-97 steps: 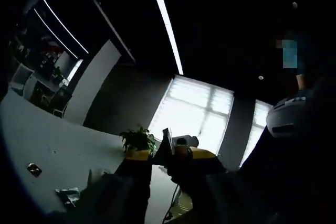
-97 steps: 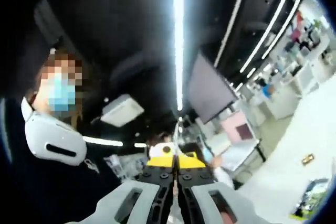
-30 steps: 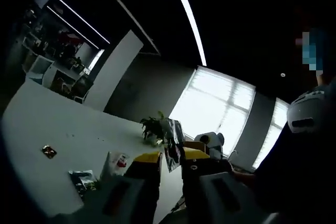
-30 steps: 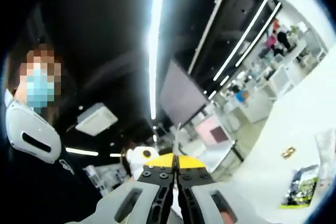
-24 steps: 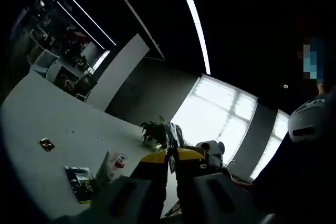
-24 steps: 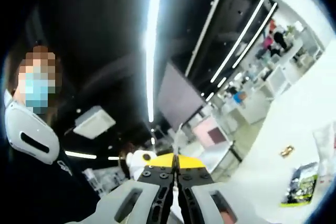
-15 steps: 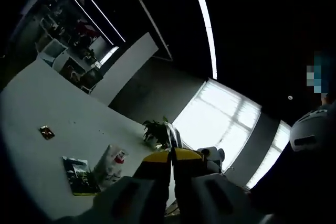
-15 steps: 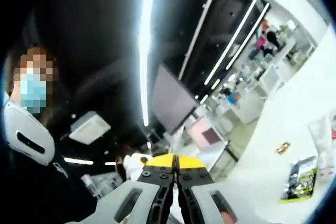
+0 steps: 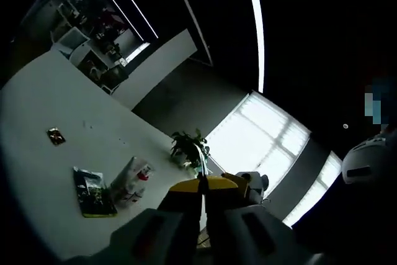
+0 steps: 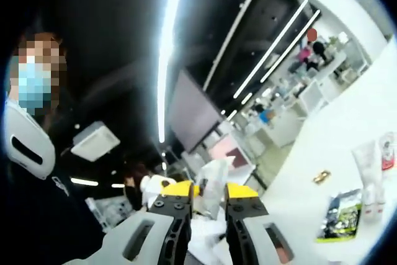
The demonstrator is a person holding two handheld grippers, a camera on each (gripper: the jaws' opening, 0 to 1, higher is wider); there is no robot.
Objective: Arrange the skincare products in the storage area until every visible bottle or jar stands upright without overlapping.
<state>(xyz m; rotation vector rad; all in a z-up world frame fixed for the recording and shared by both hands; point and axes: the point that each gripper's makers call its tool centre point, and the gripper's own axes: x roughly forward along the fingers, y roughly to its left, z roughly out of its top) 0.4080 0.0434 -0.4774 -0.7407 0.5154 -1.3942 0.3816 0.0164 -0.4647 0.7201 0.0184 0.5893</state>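
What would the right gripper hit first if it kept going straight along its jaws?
Probably nothing close: the right gripper, jaws apart, points up and away from the white table toward distant room clutter, though depth is hard to judge.

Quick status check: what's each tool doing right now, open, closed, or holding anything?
Left tool: closed, yellow tips together, nothing visibly held.
Right tool: open, clear gap between its tips, holding nothing.

The left gripper (image 9: 200, 185) rises from the bottom of the left gripper view, pointing upward and away over the table, its two yellow-tipped jaws pressed together with nothing between them. In the right gripper view, the right gripper (image 10: 206, 195) also points upward toward the ceiling, its yellow-tipped jaws parted with a clear gap and empty. The person stands at the left of that view in a dark top
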